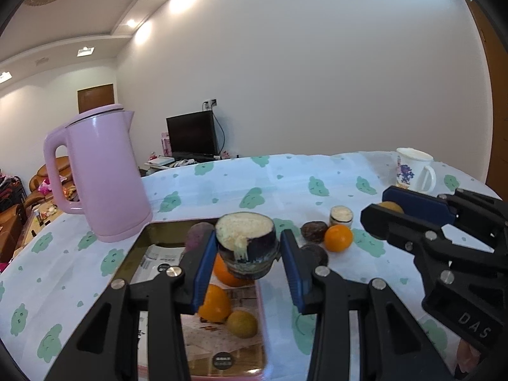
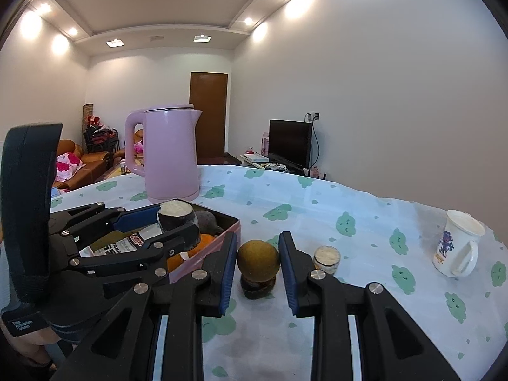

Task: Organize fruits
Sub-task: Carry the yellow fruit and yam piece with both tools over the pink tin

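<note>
While left gripper [image 1: 247, 254] holds cane chunk [image 1: 246, 244] over tin's rim [image 1: 139, 238].

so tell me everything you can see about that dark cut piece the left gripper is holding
The dark cut piece is a short, stubby cylinder with near-black skin and a pale cream, grainy cut face turned upward. Its lower edge looks scuffed and greyish. It sits upright, clamped at its sides between the blue pads of the left gripper, lifted above the pink tray, over the oranges lying in it. What kind of produce it is cannot be told.
</note>
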Demonstrator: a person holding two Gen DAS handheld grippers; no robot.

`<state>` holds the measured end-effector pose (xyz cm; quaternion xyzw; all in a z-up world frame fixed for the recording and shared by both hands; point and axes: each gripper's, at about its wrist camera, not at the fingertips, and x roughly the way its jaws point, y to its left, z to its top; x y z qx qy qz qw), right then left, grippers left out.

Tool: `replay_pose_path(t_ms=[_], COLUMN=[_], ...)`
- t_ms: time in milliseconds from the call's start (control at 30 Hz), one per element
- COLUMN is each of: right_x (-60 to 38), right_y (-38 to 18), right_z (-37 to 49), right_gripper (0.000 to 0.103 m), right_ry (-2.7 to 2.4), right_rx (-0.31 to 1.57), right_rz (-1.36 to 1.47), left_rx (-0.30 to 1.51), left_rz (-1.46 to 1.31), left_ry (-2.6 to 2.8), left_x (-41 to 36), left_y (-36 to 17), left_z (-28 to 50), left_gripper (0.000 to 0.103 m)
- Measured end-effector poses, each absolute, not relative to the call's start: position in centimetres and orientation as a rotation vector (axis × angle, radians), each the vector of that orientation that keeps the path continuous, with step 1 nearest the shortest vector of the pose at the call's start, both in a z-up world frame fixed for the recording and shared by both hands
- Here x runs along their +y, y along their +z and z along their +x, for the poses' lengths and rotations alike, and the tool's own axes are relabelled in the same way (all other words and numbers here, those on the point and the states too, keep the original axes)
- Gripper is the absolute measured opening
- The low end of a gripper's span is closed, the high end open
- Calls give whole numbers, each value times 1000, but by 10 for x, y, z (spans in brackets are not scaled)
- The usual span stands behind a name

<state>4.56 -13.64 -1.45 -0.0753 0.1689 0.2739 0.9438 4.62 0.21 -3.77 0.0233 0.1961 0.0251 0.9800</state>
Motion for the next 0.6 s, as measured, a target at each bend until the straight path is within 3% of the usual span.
replay_pose_path(t_ms=[600], right_x=[-98], right_y=[-14], right_z=[48], right_gripper=[29], right_ry=[625], right_rx=[348], right_rz=[-179], left_rx=[420], left_rz=[7], left_ry=[140], left_x=[53], left_y=[-39], left_z=[45], left_gripper=[43])
